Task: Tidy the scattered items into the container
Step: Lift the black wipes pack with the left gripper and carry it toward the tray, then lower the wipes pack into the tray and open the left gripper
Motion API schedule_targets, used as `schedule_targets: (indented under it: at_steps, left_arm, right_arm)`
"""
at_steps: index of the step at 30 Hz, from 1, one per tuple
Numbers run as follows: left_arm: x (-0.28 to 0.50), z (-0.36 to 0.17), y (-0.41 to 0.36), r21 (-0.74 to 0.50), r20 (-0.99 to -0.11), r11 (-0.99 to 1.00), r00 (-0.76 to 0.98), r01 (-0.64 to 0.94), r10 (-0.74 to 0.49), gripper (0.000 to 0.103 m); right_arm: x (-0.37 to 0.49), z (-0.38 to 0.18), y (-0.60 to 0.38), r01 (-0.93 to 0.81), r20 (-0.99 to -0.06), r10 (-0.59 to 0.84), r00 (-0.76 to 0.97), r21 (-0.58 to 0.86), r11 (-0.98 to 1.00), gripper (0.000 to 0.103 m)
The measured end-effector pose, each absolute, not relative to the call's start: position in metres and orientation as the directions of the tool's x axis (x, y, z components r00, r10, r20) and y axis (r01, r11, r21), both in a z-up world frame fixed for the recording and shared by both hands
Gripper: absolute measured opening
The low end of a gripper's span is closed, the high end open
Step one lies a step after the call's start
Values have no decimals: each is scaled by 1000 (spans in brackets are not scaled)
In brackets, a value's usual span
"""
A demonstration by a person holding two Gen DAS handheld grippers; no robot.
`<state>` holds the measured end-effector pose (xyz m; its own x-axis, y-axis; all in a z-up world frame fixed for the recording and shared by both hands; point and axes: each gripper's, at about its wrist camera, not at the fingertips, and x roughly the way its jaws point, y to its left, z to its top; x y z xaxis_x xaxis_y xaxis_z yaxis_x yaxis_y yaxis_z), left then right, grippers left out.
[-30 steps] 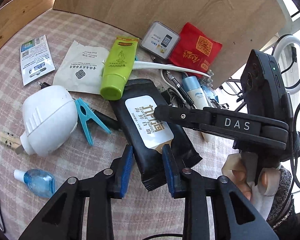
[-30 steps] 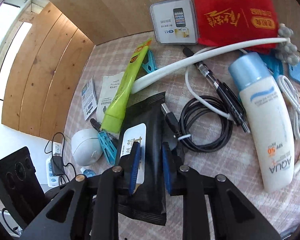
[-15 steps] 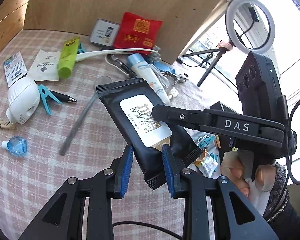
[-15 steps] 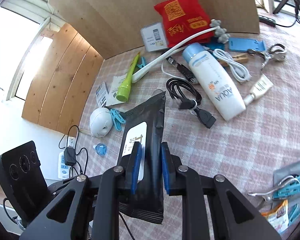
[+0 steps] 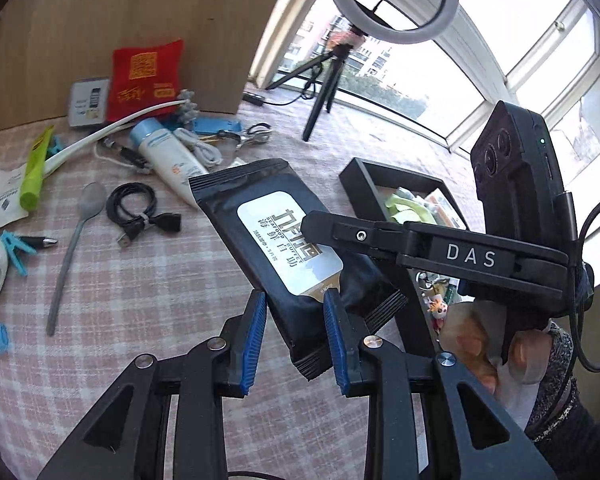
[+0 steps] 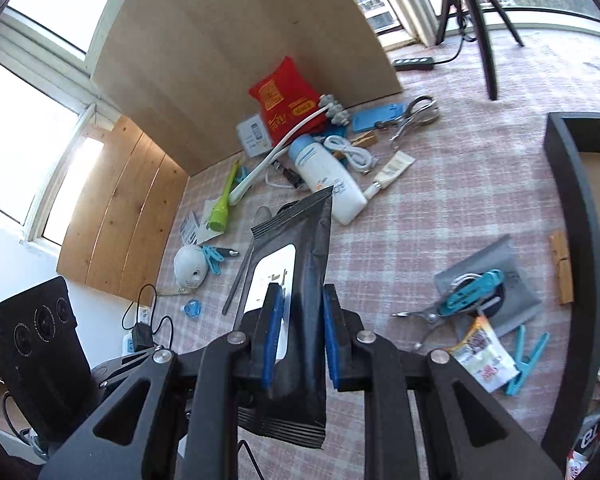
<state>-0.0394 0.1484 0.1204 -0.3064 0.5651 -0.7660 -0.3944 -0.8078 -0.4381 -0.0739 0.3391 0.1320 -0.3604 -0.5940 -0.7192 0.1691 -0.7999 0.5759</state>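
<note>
**Both grippers holding black wipes pack above table, container at 3 o'clock**

Left gripper (image 5: 296,336) is clamping the near end of the black wipes pack (image 5: 276,236); blue pads are pressing its two side edges. Right gripper (image 6: 300,336) is gripping the same black wipes pack (image 6: 300,264) along one long edge, pads squeezed onto the folded side. In the left wrist view the right gripper's finger is crossing in from 3 o'clock onto the pack's white label. Pack is hanging clear of the checked tablecloth (image 5: 148,280), tilted, far end pointing toward 11 o'clock.

Black container (image 5: 364,176) is sitting at 2–3 o'clock of the pack in the left wrist view, already holding green and mixed bits; in the right wrist view its wall (image 6: 580,216) is running along 3 o'clock.

Clutter at 10–11 o'clock on the cloth: sunscreen bottle (image 5: 164,160), red pouch (image 5: 144,76), green tube (image 5: 34,172), spoon (image 5: 76,240), coiled black cable (image 5: 136,212), blue clothespin (image 5: 14,248). A person's fingers (image 5: 472,340) are wrapping the right gripper's handle at 4 o'clock.
</note>
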Motion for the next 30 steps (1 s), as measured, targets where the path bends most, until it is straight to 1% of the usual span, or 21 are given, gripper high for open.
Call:
schedule_targets:
  at_steps: [8, 12, 13, 15, 16, 18, 19, 21, 25, 30]
  left_arm:
    - [-28, 140, 259, -418, -739, -674, -204, -609, 642, 28]
    - [-14, 146, 314, -413, -727, -596, -146, -689, 671, 27]
    - [-9, 146, 328, -402, -727, -575, -134, -713, 674, 27]
    - [0, 144, 351, -313, -751, -581, -179, -751, 635, 33]
    - [5, 142, 358, -280, -759, -583, -196, -763, 621, 33]
    - [9, 137, 366, -275, -768, -569, -179, -775, 615, 33]
    - [9, 135, 365, -284, -770, -566, -169, -774, 616, 33]
    - [9, 131, 363, -283, -778, -571, -163, -770, 606, 33]
    - [7, 129, 352, -299, -784, -594, -162, -747, 599, 33]
    - [0, 128, 337, -295, -787, -626, -188, -722, 588, 33]
  right_arm:
    - [-39, 155, 456, -9, -706, -470, -530, 559, -829, 20]
    - [-15, 165, 514, -110, -707, -387, -591, 546, -830, 20]
    - [-9, 167, 526, -129, -712, -363, -601, 535, -835, 20]
    - [3, 172, 548, -162, -735, -293, -612, 480, -862, 20]
    - [8, 176, 558, -192, -748, -233, -621, 434, -880, 20]
    - [19, 181, 577, -262, -772, -117, -625, 348, -900, 26]
    - [23, 183, 586, -279, -775, -94, -625, 334, -900, 27]
    - [30, 184, 601, -296, -770, -81, -633, 338, -893, 30]
    - [32, 184, 606, -301, -774, -64, -630, 319, -899, 31]
    - [24, 182, 590, -276, -778, -85, -622, 320, -906, 31]
